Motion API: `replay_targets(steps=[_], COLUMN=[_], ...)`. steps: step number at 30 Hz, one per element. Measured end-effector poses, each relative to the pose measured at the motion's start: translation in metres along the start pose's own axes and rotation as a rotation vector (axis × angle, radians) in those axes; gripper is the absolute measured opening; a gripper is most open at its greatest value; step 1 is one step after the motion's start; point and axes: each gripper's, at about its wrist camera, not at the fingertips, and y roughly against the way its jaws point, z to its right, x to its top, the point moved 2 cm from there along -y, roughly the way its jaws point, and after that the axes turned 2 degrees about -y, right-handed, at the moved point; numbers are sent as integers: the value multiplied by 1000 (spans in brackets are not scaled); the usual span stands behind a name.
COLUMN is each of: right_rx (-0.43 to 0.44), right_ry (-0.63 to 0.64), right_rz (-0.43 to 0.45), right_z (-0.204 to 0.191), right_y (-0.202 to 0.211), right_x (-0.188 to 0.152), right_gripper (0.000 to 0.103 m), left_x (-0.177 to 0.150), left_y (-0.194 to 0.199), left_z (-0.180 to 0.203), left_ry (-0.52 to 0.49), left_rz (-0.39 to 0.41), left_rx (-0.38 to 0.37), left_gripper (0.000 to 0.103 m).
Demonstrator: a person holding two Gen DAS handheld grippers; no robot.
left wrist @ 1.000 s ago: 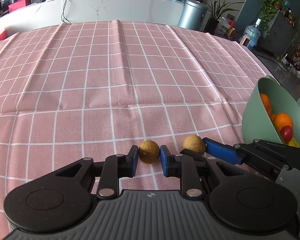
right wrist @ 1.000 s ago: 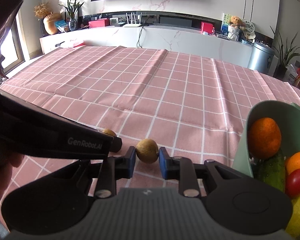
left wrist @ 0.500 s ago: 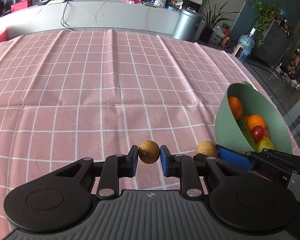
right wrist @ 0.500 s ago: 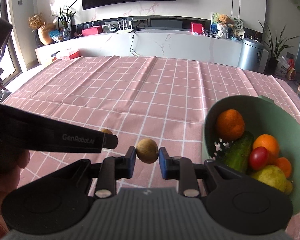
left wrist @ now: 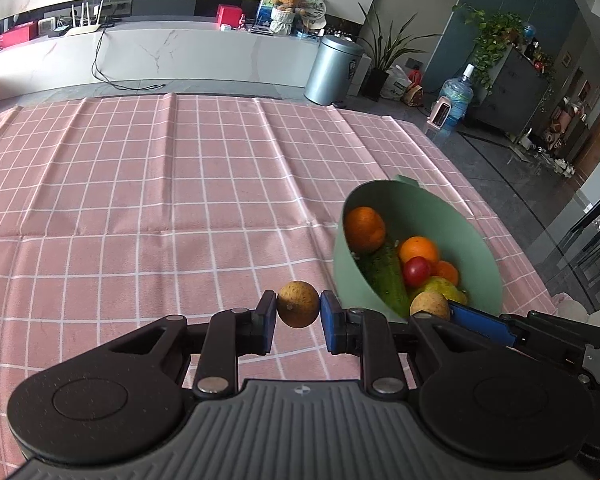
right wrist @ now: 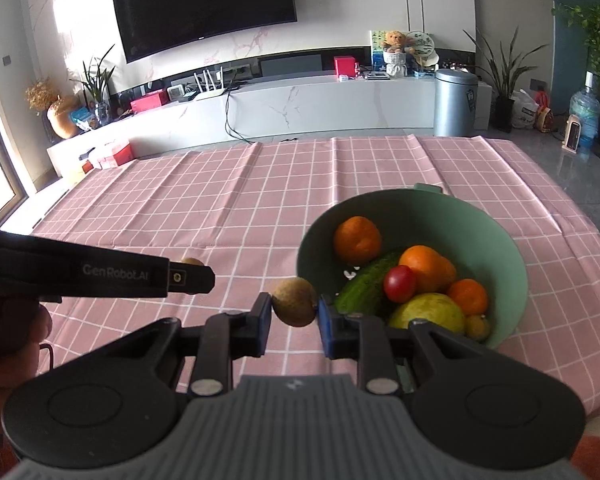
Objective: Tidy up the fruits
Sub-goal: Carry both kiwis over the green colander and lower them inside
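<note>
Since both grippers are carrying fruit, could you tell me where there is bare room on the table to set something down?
The pink checked tablecloth is bare from the green bowl leftward and back to its far edge. The bowl is crowded: oranges, cucumber, tomato and a yellow-green fruit. Only its far inner wall shows bare.

Marble wall with dark television (right wrist: 204, 4), white console (right wrist: 320, 104) below, daylight from left

Two small round tan-brown fruits (left wrist: 298, 304) (right wrist: 294, 301) held aloft beside green bowl (right wrist: 512, 256) of oranges, cucumber, tomato, pear.
</note>
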Motion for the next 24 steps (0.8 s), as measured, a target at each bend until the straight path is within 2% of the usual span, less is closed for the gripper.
replay_targets(steps=[7,13,24], right_rx=[-53,-102,-96], right_ry=[-36,-49,20], right_rz=[1,-32,-82], right_z=[42,76,93], right_y=[21,17,-10], right_x=[2,8,19], right_gripper=[21,21,21], left_x=[7,12,22], left_y=[-7,-26,-64], left_z=[37,62,82], left_ry=[-61,-103,-152], left_rz=[-2,-27,-96], left_rx=[-35,-67,-73], left_gripper=[26,26,26])
